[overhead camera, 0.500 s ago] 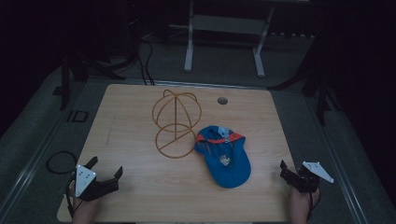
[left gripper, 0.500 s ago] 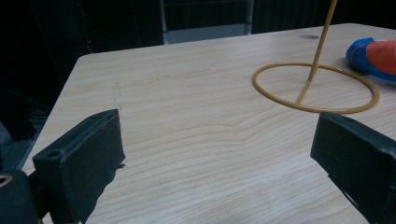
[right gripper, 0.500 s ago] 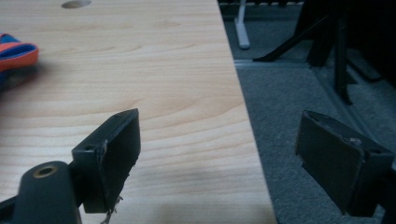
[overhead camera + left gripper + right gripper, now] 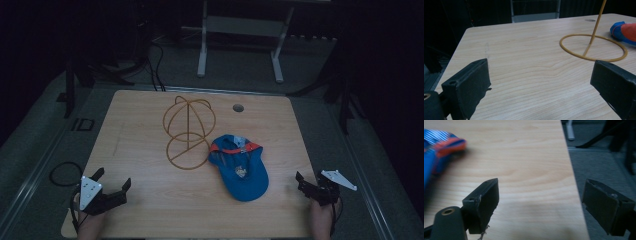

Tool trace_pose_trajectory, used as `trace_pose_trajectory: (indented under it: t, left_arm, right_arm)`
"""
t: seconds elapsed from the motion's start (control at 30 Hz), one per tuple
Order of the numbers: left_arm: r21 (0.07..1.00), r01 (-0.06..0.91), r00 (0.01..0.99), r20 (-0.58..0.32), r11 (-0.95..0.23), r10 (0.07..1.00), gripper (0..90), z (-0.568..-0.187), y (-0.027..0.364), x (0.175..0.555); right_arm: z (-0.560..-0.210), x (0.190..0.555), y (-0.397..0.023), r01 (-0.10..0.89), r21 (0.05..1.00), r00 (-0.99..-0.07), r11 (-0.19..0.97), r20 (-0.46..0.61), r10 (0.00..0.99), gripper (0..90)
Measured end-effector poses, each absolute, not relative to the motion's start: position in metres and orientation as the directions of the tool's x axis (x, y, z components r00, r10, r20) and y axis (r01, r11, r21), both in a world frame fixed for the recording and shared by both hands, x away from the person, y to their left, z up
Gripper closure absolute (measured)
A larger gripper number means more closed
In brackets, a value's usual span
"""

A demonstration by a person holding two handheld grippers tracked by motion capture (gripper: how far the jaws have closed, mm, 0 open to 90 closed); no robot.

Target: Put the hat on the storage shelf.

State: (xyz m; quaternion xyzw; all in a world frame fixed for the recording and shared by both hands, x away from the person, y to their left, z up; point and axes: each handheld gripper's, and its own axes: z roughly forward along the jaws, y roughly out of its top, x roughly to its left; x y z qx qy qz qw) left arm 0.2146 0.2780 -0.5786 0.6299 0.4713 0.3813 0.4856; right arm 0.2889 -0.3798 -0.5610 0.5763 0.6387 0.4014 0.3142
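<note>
Two grippers, both parked at the near edge of the bench (image 4: 150,210), and both standing wide with nothing between the jaws. My left gripper (image 4: 111,181) sits at the near left corner, aimed toward the middle; from its own view I see bare wood between the pads and the ring of the wire stand (image 4: 593,47) ahead. My right gripper (image 4: 306,183) hangs at the near right edge, jaws spread, half over the bench and half over the floor in its own view.

Moving out, the blue cap (image 4: 240,167) lies right of centre, well apart from both grippers, nearer my right one. Brim points toward me, crown away, orange trim at the far side. I judge it light, soft and floppy: fabric that will sag and fold if I pinch the crown. The brim looks like the stiff part, so that is where I would take hold, gripping the near edge so the rest hangs below.

Just beyond it, the gold wire hat stand (image 4: 189,131) stands upright, base ring flat on the wood, beside the cap. It looks thin and light, likely to slide or tip if I knock it.
</note>
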Motion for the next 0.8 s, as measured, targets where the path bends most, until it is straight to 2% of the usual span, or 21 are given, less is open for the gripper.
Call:
trace_pose_trajectory:
  t: [0.17,0.27,0.47,0.6,0.8]
  left_arm:
    - [0.968,0.232,0.265,0.028,-0.091,0.964,2.9,-0.579,0.277,0.215]
    - [0.967,0.236,0.270,0.033,-0.099,0.962,2.8,-0.579,0.276,0.215]
    - [0.964,0.240,0.280,0.044,-0.114,0.959,2.9,-0.579,0.273,0.215]
    - [0.965,0.239,0.286,0.032,-0.104,0.958,2.8,-0.579,0.273,0.215]
    - [0.969,0.234,0.288,0.013,-0.083,0.958,2.9,-0.578,0.273,0.215]
  right_arm:
    - [-0.546,0.298,-0.375,0.497,0.868,-0.191,0.024,0.082,0.978,14.2]
    - [-0.536,0.305,-0.369,0.498,0.865,-0.220,0.066,0.052,0.974,13.8]
    - [-0.515,0.324,-0.356,0.512,0.852,-0.328,0.110,0.075,0.942,13.4]
    - [-0.508,0.333,-0.344,0.494,0.850,-0.364,0.181,0.013,0.931,13.3]
    - [-0.501,0.344,-0.330,0.494,0.841,-0.409,0.223,-0.002,0.912,13.3]
